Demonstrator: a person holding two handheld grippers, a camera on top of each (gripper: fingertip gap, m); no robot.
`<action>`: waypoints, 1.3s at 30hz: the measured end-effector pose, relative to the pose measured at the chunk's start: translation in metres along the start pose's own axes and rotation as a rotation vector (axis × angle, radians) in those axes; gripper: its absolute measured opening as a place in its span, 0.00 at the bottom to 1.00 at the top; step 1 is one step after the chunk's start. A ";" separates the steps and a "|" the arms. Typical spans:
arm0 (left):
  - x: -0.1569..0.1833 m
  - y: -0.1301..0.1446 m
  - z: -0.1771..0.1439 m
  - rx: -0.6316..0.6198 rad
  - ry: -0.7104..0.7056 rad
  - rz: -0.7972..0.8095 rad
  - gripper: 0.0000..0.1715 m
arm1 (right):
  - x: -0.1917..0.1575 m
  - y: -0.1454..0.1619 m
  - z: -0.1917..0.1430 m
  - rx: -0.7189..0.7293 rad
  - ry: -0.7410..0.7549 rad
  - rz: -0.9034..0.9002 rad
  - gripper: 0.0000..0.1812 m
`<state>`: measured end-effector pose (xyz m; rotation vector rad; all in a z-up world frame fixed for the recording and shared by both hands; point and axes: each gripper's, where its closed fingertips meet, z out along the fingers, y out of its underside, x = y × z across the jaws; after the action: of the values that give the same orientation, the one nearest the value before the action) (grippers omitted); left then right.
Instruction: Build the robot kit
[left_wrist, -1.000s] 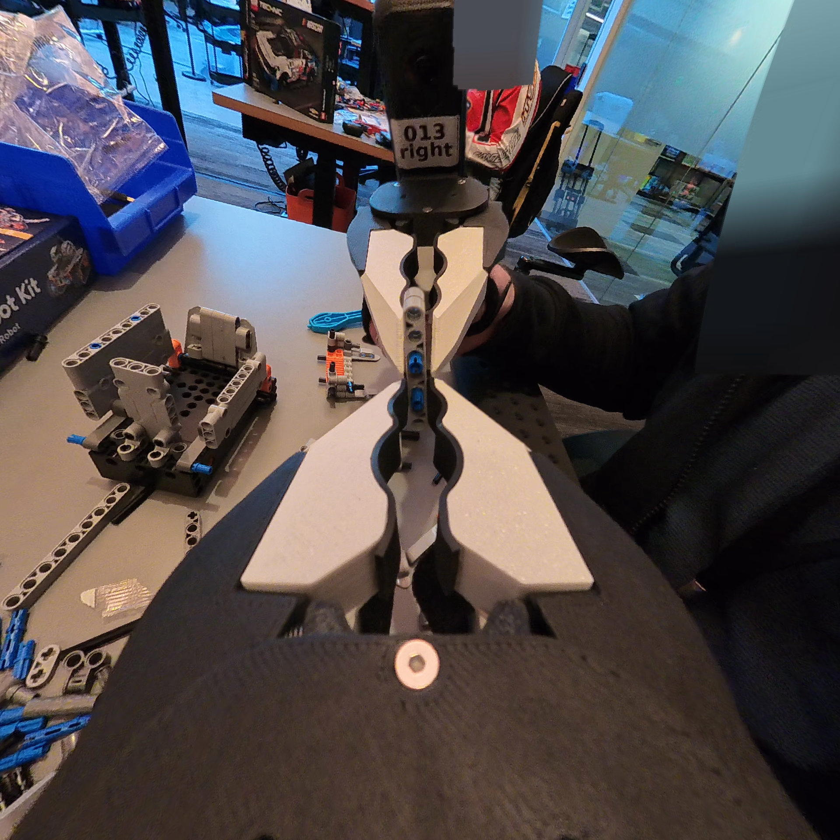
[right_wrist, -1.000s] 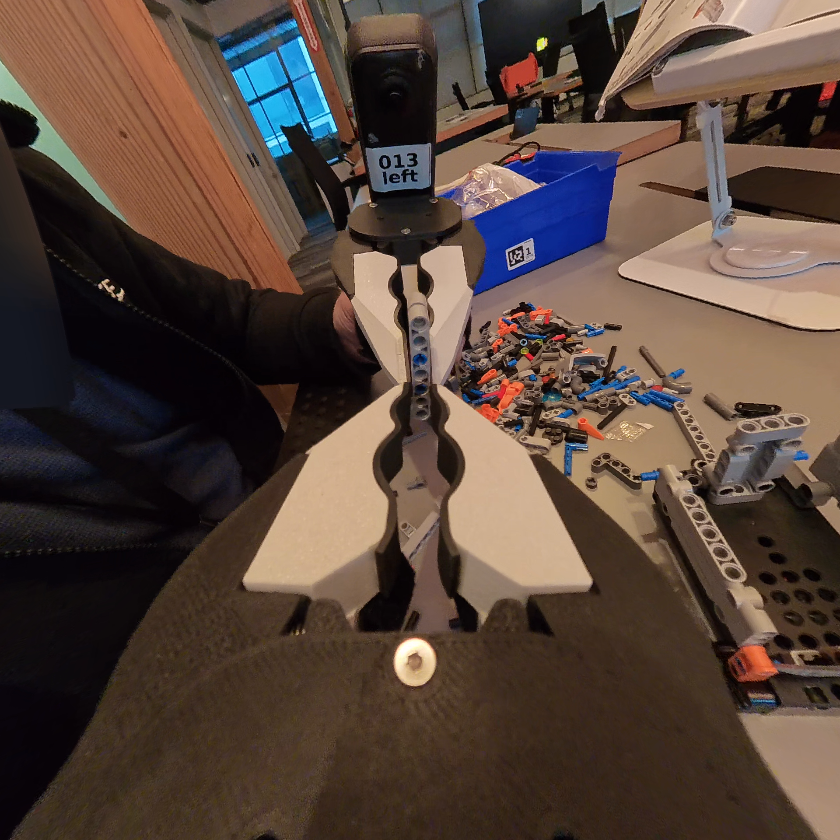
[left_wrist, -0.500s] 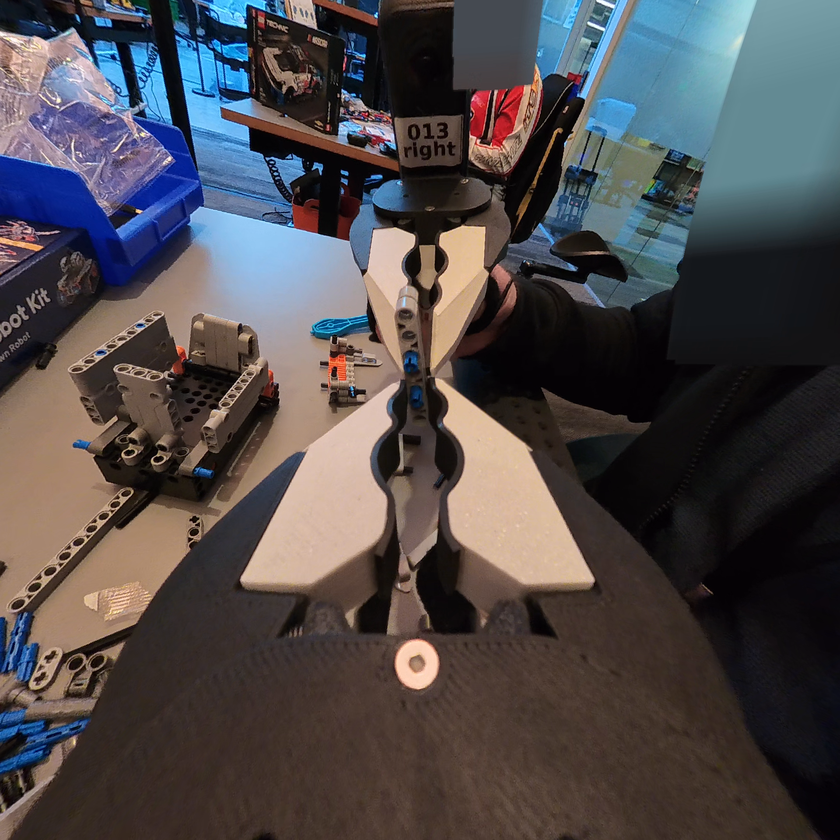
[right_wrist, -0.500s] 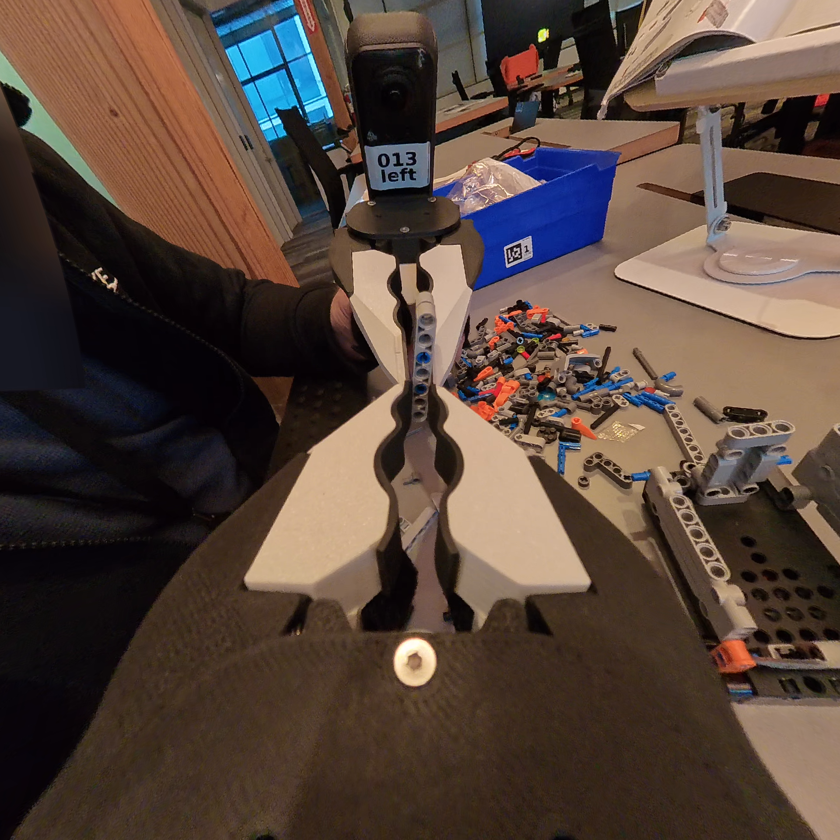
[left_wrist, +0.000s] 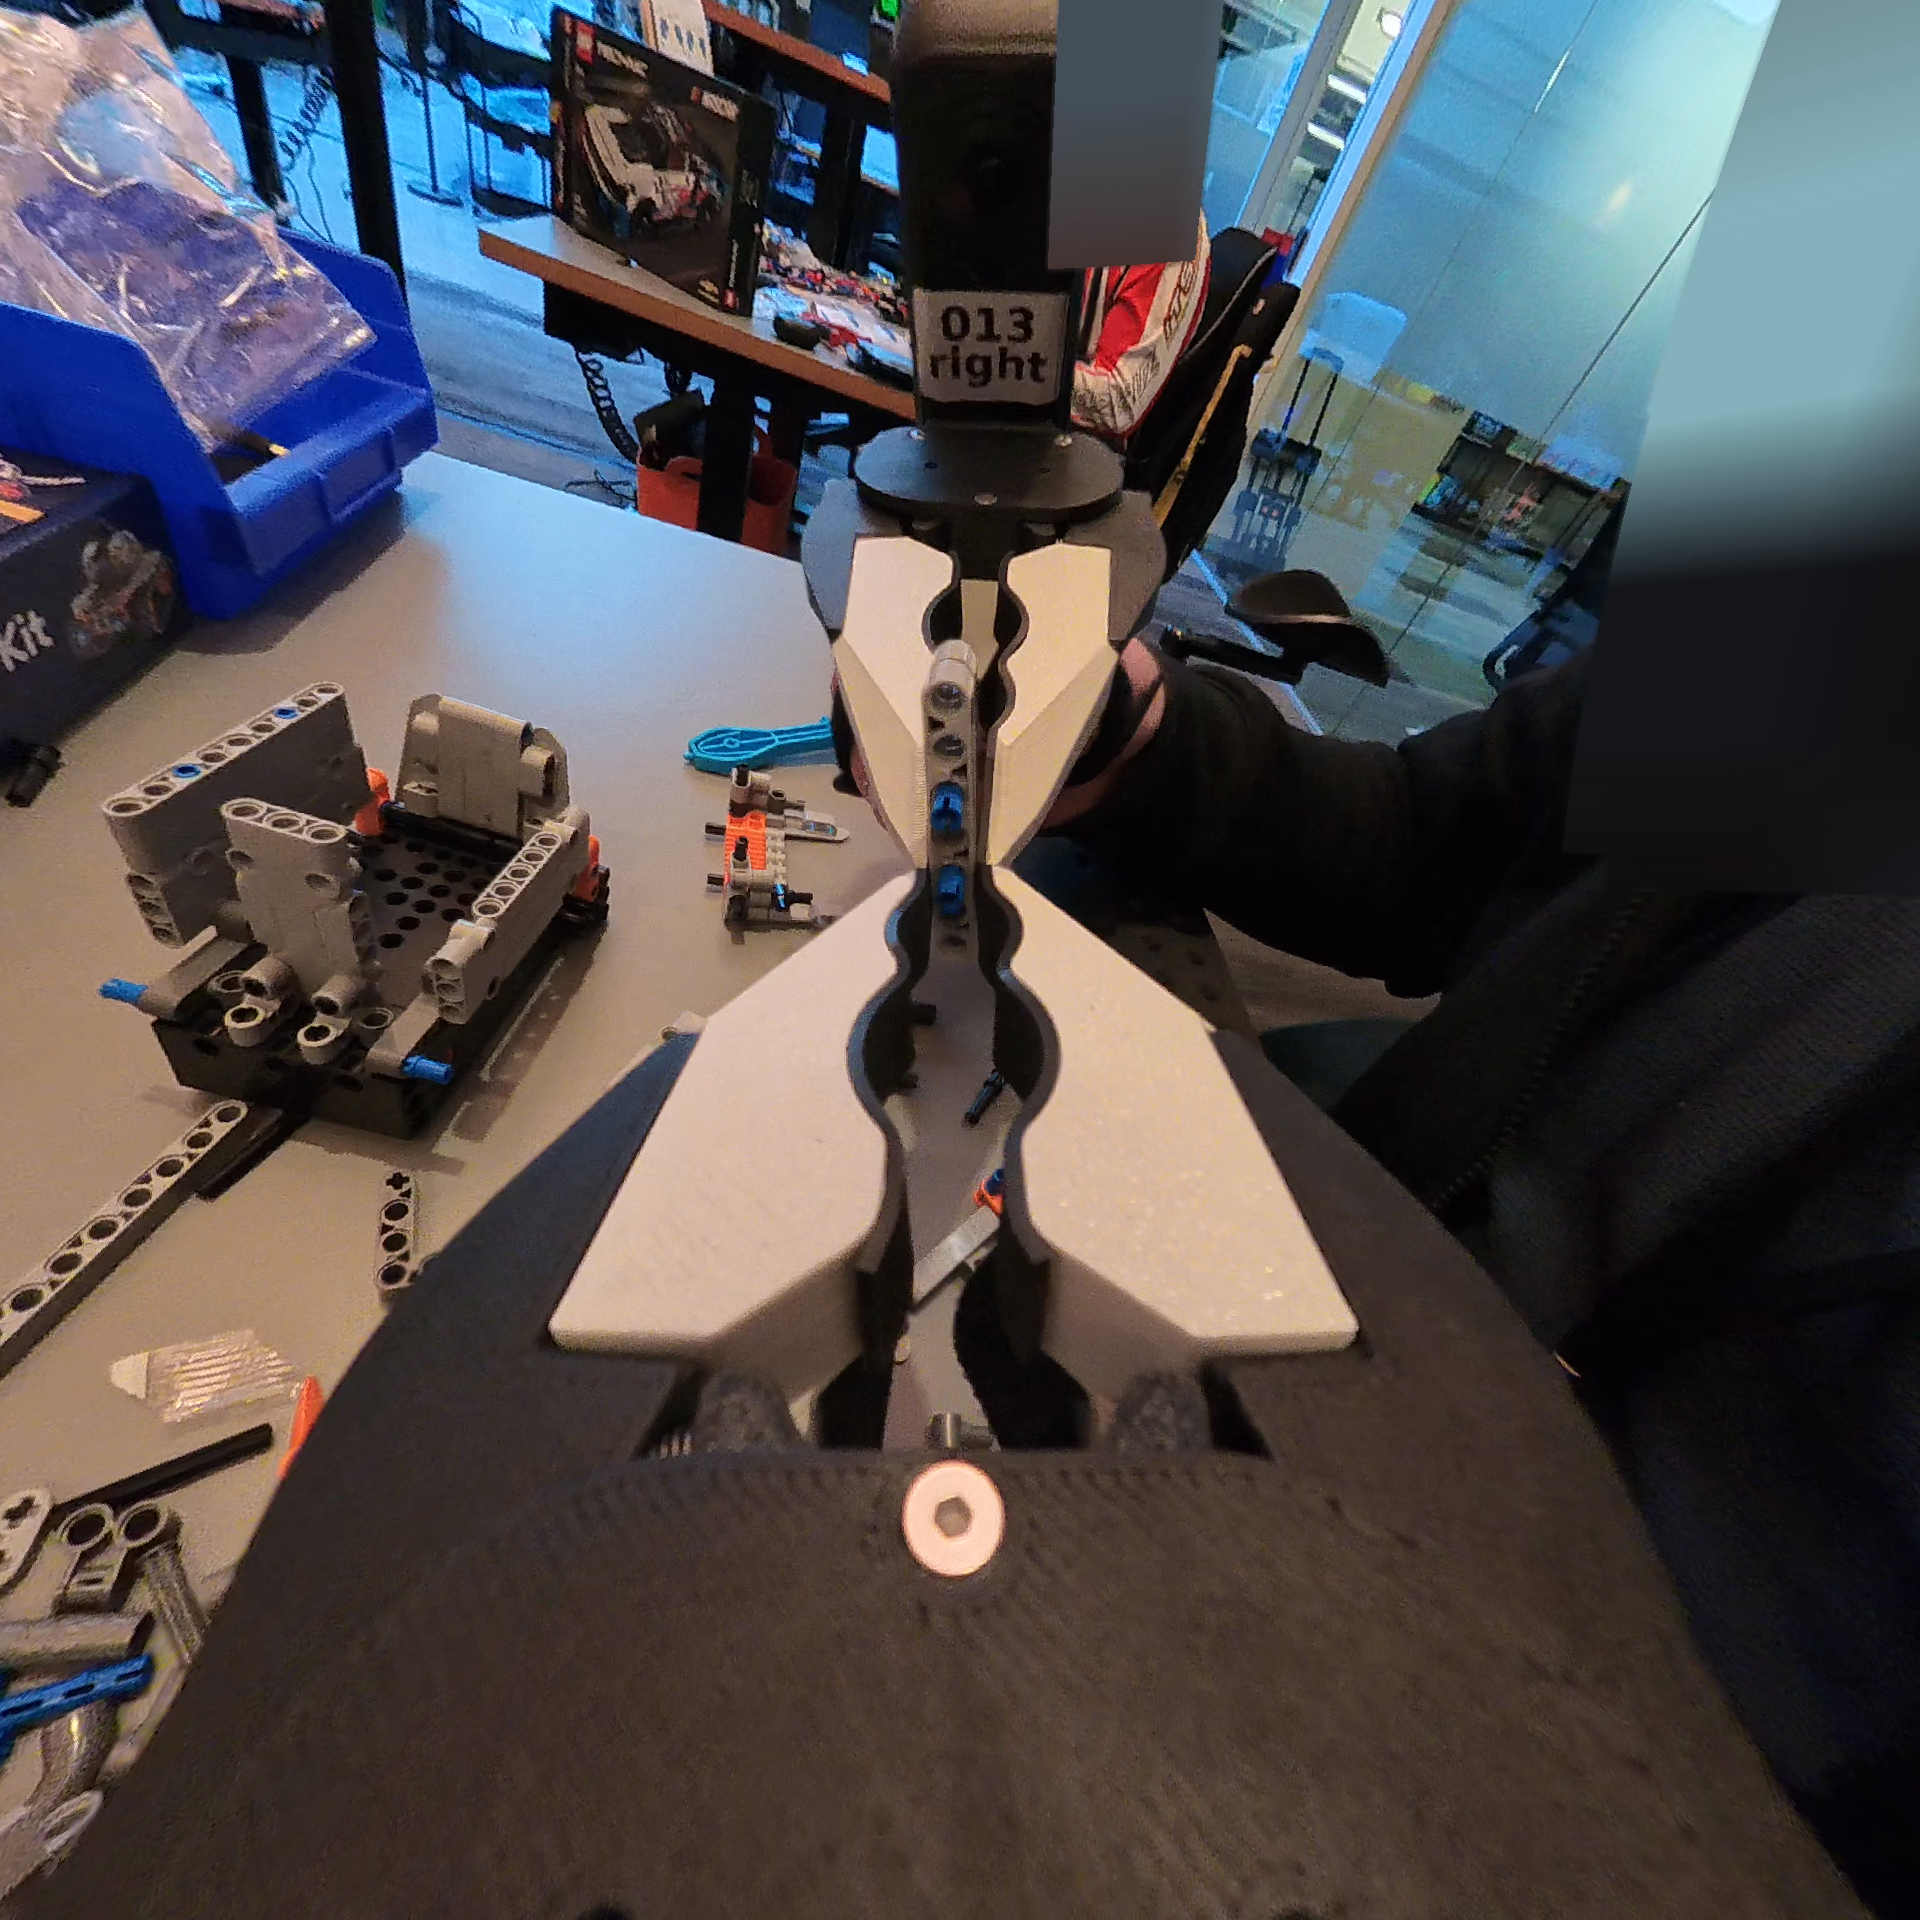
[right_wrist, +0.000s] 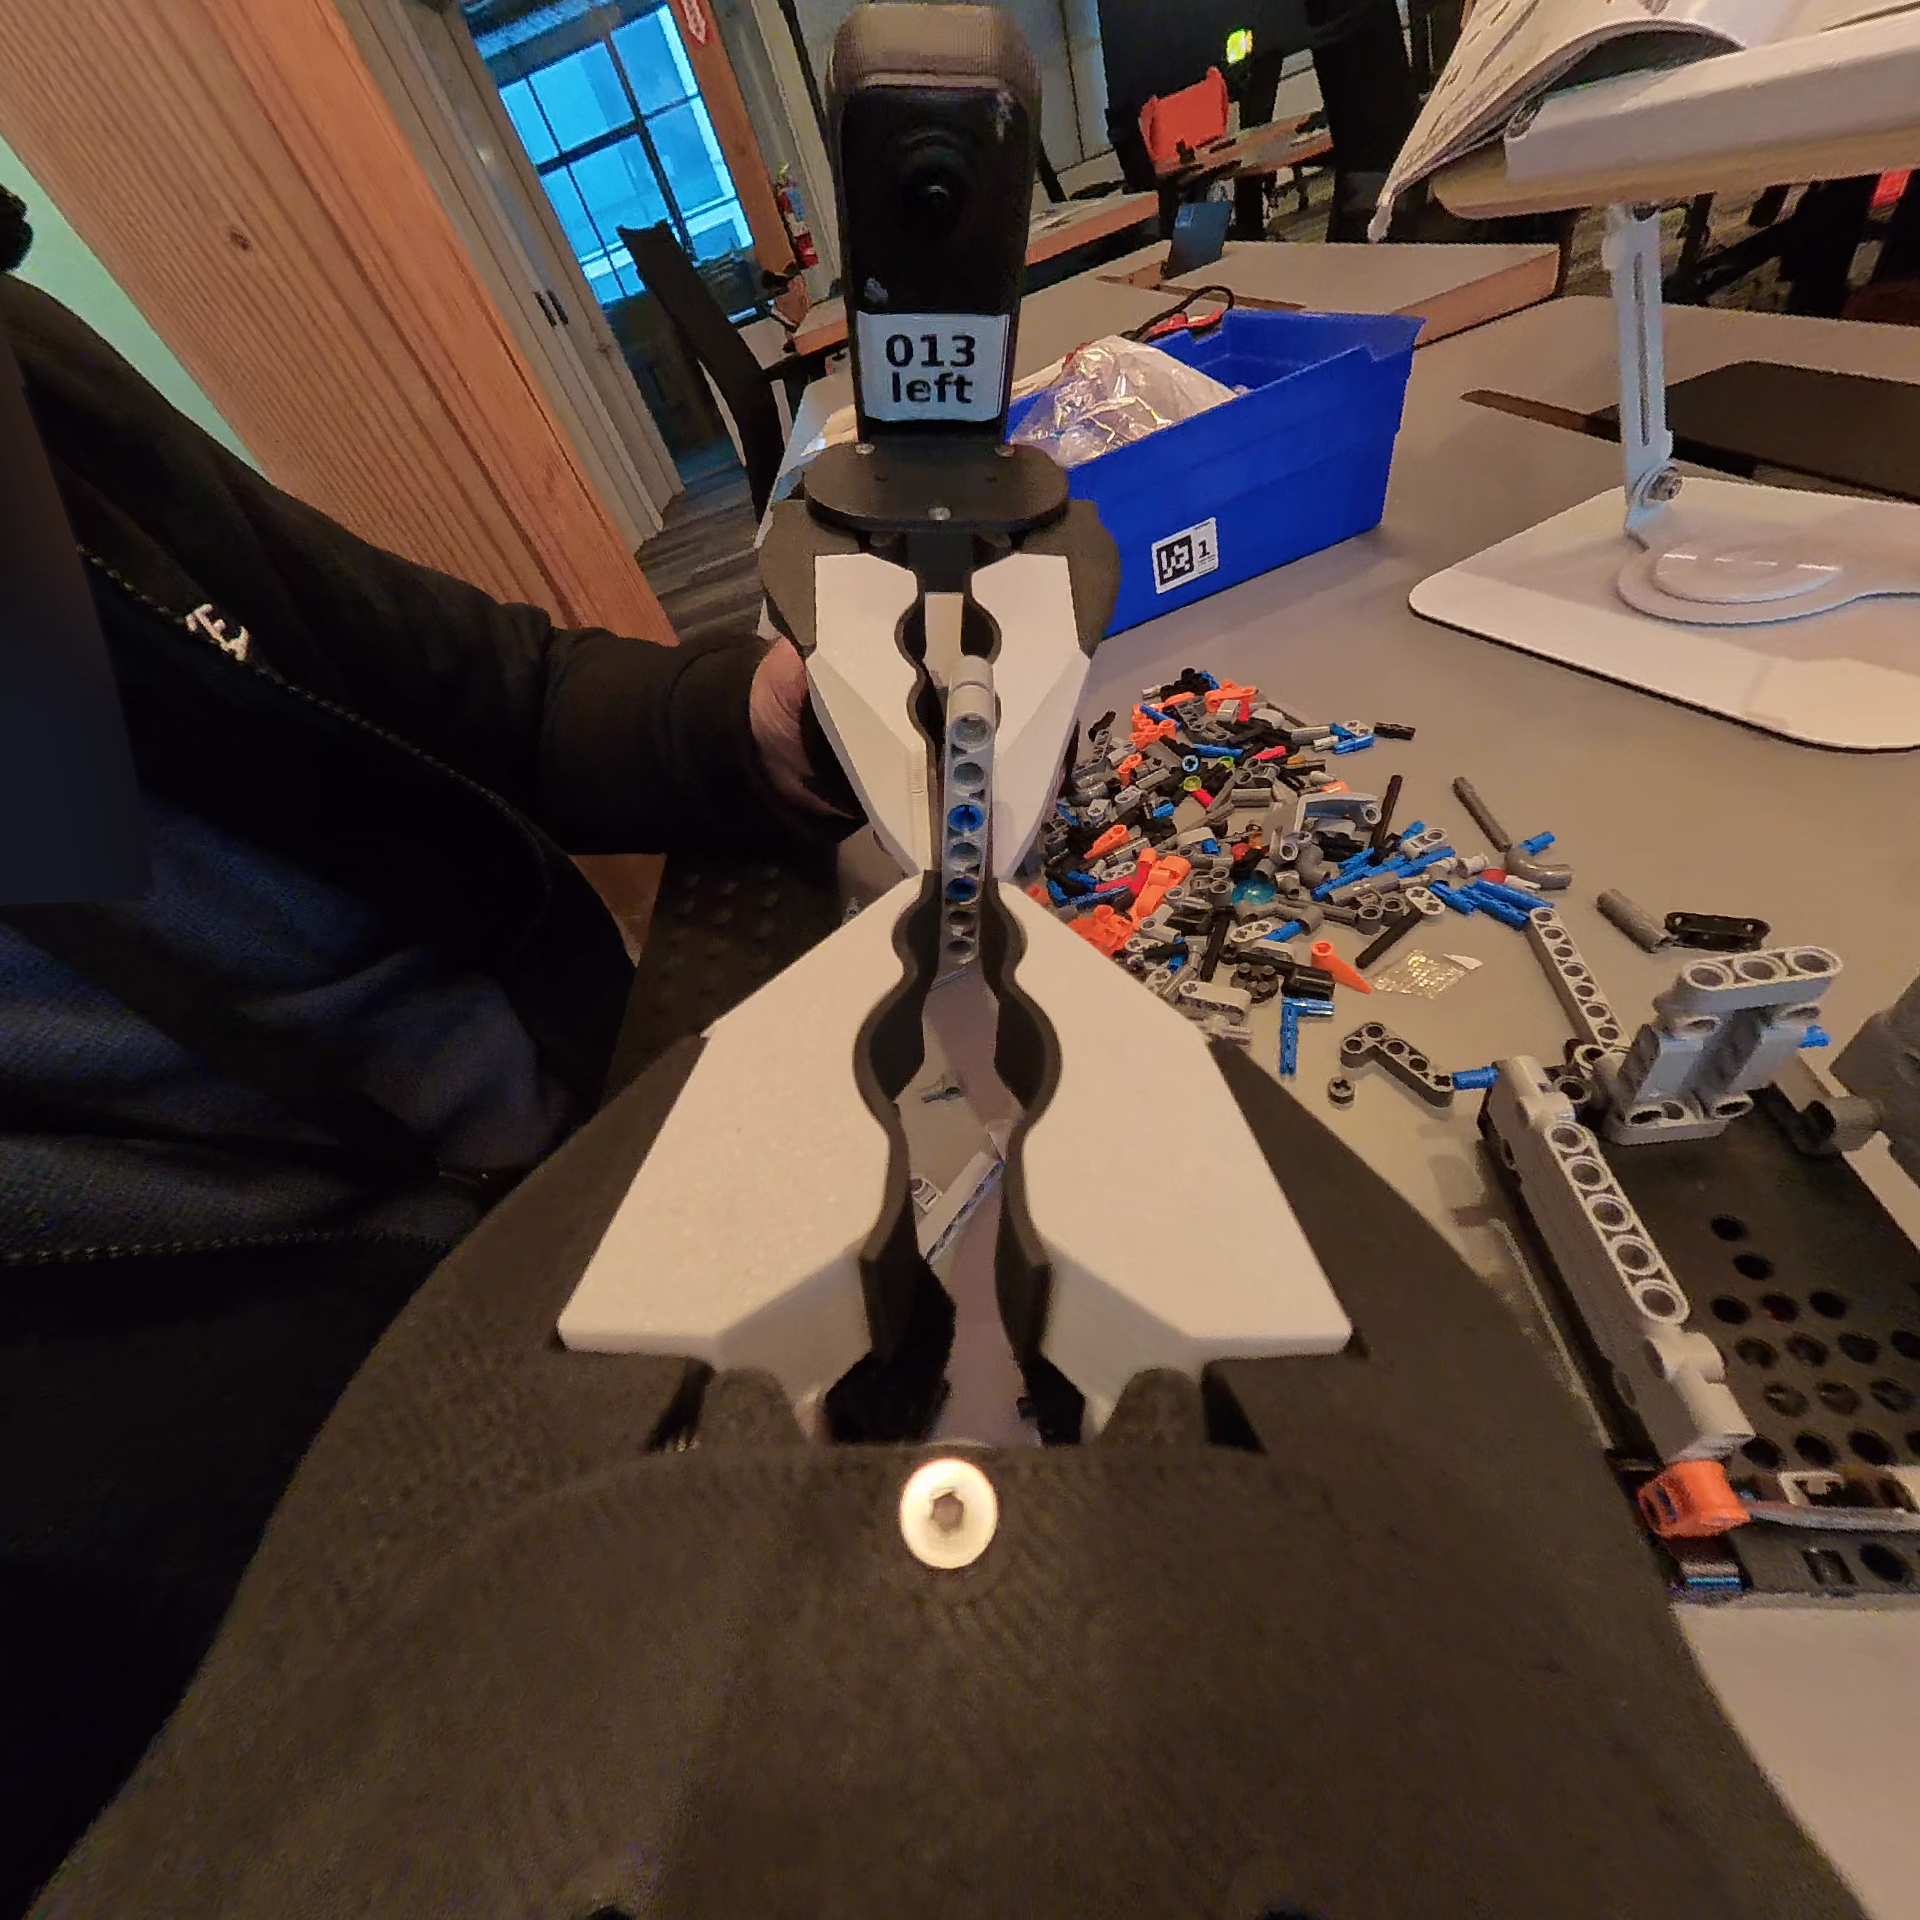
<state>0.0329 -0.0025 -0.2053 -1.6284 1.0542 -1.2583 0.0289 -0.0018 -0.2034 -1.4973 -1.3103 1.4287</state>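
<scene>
Both claws tip to tip above bench (left_wrist: 582, 623), closed on one grey holed beam (left_wrist: 948, 800): left claw (left_wrist: 951, 914) pinches near end, right claw (right_wrist: 961, 925) the far end. Beam's long axis runs claw-to-claw, w/ blue pins. Part-built frame (left_wrist: 353, 914) far left.

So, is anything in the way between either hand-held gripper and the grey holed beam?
Nothing visible. The left hand-held gripper and right hand-held gripper meet tip to tip, each shut on the grey holed beam, held above the table.
</scene>
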 end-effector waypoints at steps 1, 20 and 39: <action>0.001 0.000 0.000 0.003 0.006 -0.002 0.03 | -0.001 0.000 0.000 0.000 -0.004 -0.002 0.03; 0.007 0.008 -0.002 -0.005 0.054 -0.052 0.03 | -0.007 0.011 0.002 -0.062 -0.048 -0.024 0.03; 0.005 -0.008 -0.005 0.054 -0.002 -0.022 0.03 | -0.004 0.003 0.003 -0.015 -0.037 -0.004 0.06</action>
<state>0.0302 -0.0050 -0.1956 -1.6041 0.9949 -1.2882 0.0267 -0.0067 -0.2060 -1.4836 -1.3477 1.4533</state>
